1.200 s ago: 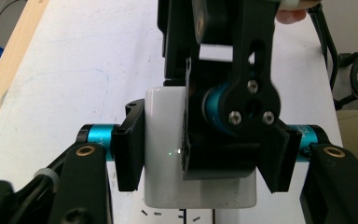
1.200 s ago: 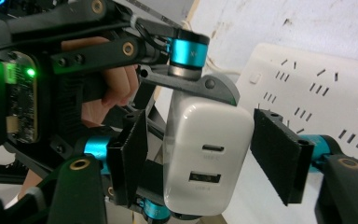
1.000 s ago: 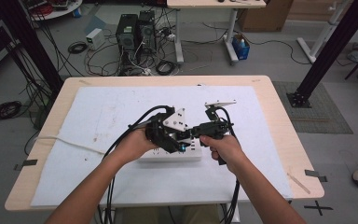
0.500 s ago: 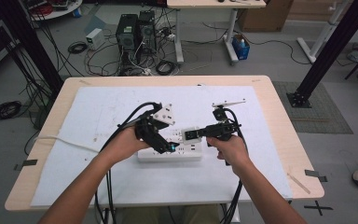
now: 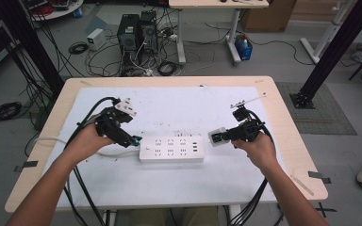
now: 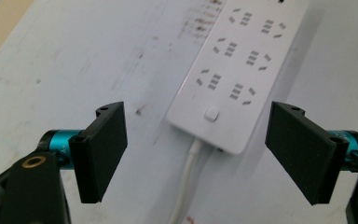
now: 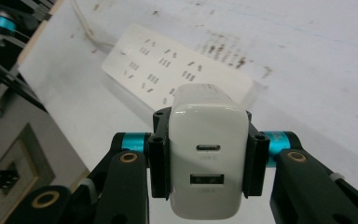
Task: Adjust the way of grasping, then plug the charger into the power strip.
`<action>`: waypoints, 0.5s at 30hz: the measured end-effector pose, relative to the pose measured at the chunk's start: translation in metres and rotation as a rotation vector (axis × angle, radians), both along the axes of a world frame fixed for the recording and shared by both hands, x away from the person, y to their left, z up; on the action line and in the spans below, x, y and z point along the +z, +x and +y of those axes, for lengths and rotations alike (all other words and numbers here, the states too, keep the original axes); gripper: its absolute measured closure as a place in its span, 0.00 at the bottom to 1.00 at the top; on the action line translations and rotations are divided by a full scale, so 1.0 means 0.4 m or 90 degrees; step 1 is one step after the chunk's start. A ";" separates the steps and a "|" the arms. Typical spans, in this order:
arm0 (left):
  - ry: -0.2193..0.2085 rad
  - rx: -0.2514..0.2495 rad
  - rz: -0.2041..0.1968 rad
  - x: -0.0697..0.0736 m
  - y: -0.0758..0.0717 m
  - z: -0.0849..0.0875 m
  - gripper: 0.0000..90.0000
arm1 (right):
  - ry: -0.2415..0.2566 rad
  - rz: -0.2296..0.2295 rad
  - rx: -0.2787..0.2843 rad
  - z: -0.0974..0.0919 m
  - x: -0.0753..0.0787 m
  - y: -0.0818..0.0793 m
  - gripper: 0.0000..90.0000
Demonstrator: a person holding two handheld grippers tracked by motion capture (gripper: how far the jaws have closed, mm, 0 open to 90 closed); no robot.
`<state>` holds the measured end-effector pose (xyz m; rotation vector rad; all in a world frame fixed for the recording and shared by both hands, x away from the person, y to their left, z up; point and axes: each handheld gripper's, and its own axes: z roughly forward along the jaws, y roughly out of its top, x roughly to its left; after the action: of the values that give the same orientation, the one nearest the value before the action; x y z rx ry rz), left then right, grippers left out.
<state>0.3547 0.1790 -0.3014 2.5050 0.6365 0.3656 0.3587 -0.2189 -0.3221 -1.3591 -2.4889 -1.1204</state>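
Forearms come in from the near edge of the table [image 5: 283, 101], and the two hands, which were together over the middle a second ago, have drawn apart to either side. The right gripper [image 5: 219, 137] is clamped on a white USB charger [image 7: 208, 154], its jaws having just been closing with the charger between them; in the right gripper view the pads press its two flanks and the port face looks at the camera. The left gripper [image 6: 200, 154] has let go — its jaws have just been opening and now stand wide with nothing between them, hanging over the switch end of the white power strip [image 5: 171, 149], where the white cord [image 6: 186, 196] leaves it. So the charger has passed from a two-handed hold to the right gripper alone, which probably means it can now be carried to a socket, while the left is free to steady the strip. The strip lies flat mid-table, just to the left of the held charger — whether the charger's prongs face the sockets I cannot tell. Farther off, beyond the table, computers and loose cables sit on the floor.
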 end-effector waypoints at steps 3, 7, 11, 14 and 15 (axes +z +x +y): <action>0.017 0.028 0.010 -0.007 0.001 0.040 0.23 | -0.030 -0.008 -0.009 -0.023 0.011 0.004 0.69; 0.017 0.061 0.024 -0.021 0.001 0.078 0.23 | -0.045 -0.013 -0.019 -0.046 0.019 0.006 0.69; 0.021 0.069 0.028 -0.025 -0.003 0.091 0.23 | -0.048 -0.016 -0.017 -0.055 0.020 0.002 0.69; 0.028 0.076 0.028 -0.020 -0.004 0.090 0.23 | -0.055 -0.024 -0.014 -0.053 0.023 0.000 0.69; 0.028 0.075 0.028 -0.017 -0.004 0.090 0.23 | -0.058 -0.027 -0.013 -0.052 0.024 0.000 0.69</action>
<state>0.3533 0.2151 -0.3082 2.5298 0.8038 0.3715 0.3586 -0.2397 -0.3127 -1.4003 -2.5910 -1.0635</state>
